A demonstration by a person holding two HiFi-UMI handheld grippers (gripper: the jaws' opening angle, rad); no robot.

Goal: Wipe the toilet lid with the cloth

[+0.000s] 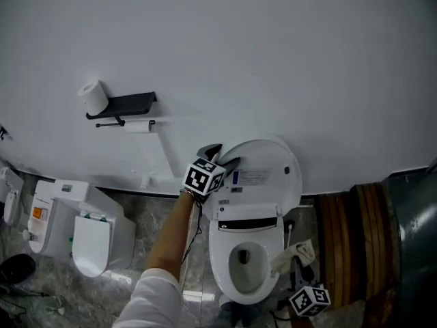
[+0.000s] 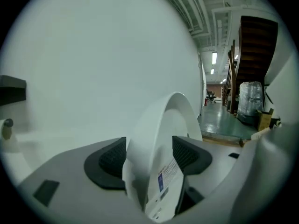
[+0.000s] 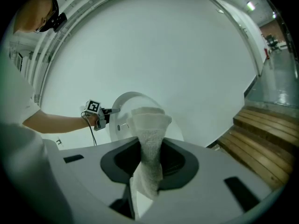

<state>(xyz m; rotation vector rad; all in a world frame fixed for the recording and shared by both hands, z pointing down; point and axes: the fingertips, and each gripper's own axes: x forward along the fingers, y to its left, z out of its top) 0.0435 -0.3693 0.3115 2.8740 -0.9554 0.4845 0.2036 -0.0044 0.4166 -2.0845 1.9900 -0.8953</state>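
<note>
The white toilet lid [image 1: 263, 173] stands raised against the wall, above the open bowl [image 1: 246, 265]. My left gripper [image 1: 222, 157] is at the lid's left edge. In the left gripper view its jaws stand wide open [image 2: 148, 155], with the lid's edge [image 2: 159, 129] and its blue-printed label between them. My right gripper [image 1: 298, 270] is low, at the bowl's right side, shut on a pale terry cloth [image 1: 295, 255]. In the right gripper view the cloth [image 3: 150, 129] sticks up from the jaws [image 3: 149, 157], with the lid [image 3: 128, 101] and the left gripper [image 3: 114, 110] beyond it.
A toilet paper roll [image 1: 93, 96] lies on a black wall shelf [image 1: 130, 104]. A second white toilet unit [image 1: 82, 227] stands at the left. Wooden steps [image 1: 351, 231] and a dark drum [image 1: 413, 238] flank the right side.
</note>
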